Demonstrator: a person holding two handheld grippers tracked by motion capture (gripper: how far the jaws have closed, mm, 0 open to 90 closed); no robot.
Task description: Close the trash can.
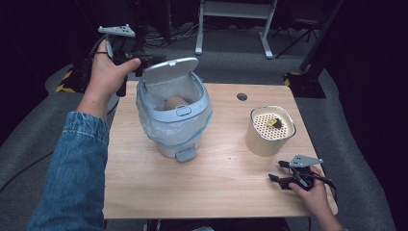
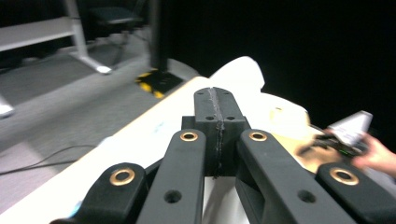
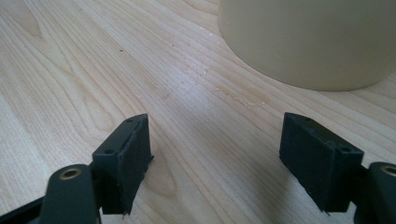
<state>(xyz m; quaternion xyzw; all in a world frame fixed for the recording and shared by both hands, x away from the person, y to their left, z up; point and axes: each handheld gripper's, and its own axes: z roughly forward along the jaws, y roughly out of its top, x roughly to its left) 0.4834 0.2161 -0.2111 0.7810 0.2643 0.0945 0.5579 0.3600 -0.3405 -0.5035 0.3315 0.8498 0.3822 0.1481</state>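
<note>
A pale blue pedal bin lined with a clear bag stands on the wooden table, left of centre. Its lid is tipped up and back, and a brown rounded object lies inside. My left gripper is held level behind the bin at the lid's edge. In the left gripper view its jaws are pressed together with nothing between them, and the white lid is blurred just beyond. My right gripper rests open on the table, with bare wood between its jaws.
A cream round container with a perforated top and a small yellow-dark piece on it stands just beyond the right gripper. A cable hole sits near the table's far edge. White desk legs stand behind on grey carpet.
</note>
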